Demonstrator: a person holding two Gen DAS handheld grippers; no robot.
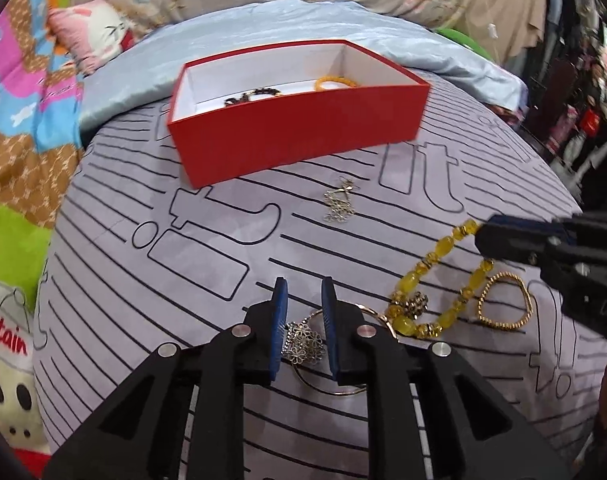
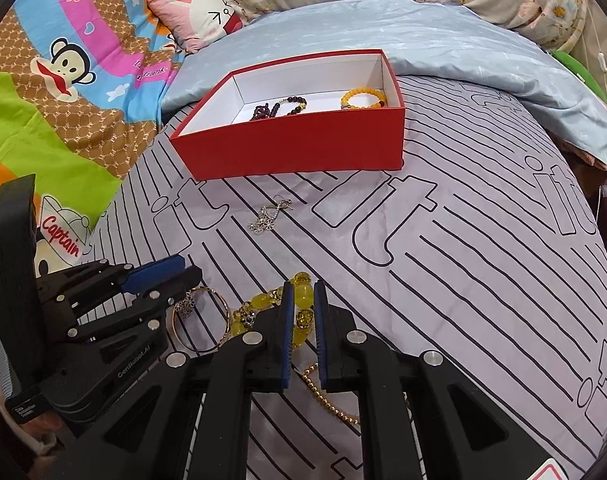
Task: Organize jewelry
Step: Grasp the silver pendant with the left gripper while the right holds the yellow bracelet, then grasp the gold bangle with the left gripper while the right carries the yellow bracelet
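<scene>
One red box (image 2: pixel 291 148), long axis crosswise.

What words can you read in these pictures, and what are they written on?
"Captain": red letters on the cartoon monkey's white hat on the colourful blanket.
"GenRobot.AI": pale letters on the black left gripper.
"it": big outlined letters repeated across the lilac striped bedsheet.
"Frank", partly cut off: small writing on the blanket's pink stripe.
Too small to read: white label on the left gripper's black block.
</scene>
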